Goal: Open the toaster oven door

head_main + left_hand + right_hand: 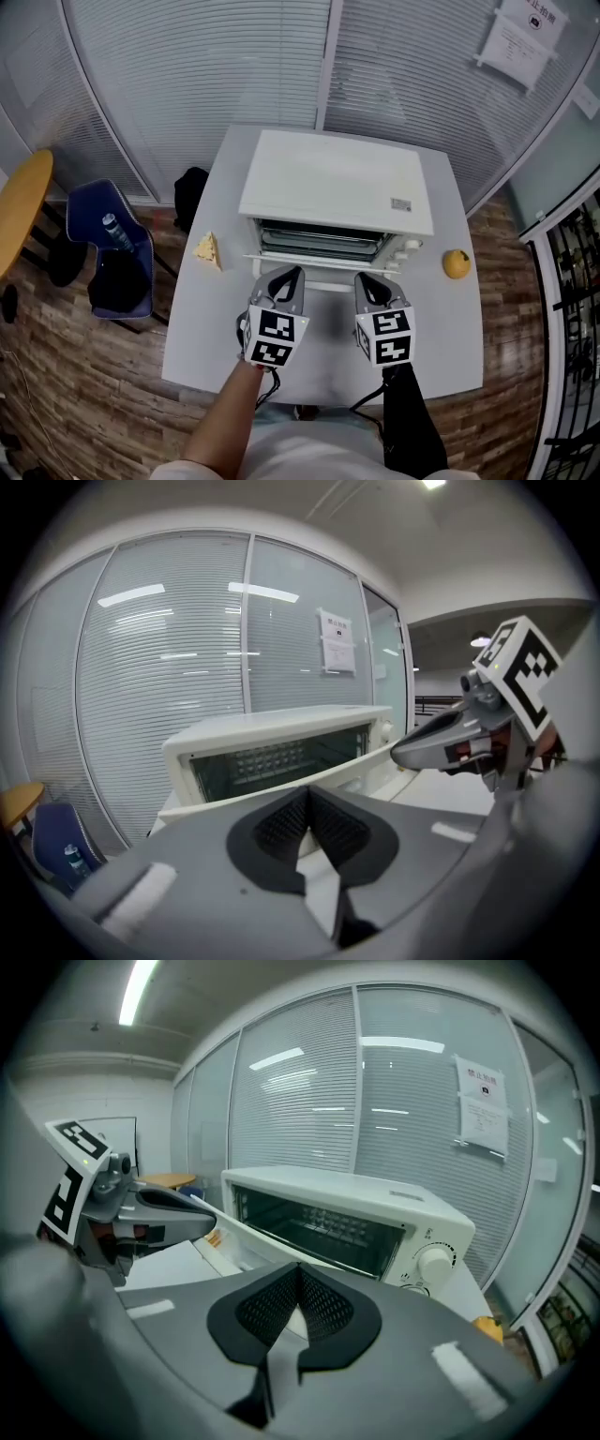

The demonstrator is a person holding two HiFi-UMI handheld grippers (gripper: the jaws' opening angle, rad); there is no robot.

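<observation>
A white toaster oven [333, 183] stands at the back of the grey table [211, 319]. Its door [314, 263] is swung partway down, so the wire rack inside shows. My left gripper [287, 276] sits just in front of the door's left half, jaws shut with nothing between them. My right gripper [368, 282] sits in front of the door's right half, also shut and empty. In the left gripper view the left gripper [307, 819] points at the oven [281, 738] and its lowered door [323, 772]. In the right gripper view the right gripper [298, 1299] faces the oven [375, 1206] and a knob [433, 1262].
A yellow wedge of food [208, 248] lies left of the oven, and a yellow-orange fruit [457, 263] lies to its right. Beside the table's left edge is a blue chair [117, 248] holding a bottle, with a yellow round table [19, 206] beyond. A glass wall with blinds runs behind.
</observation>
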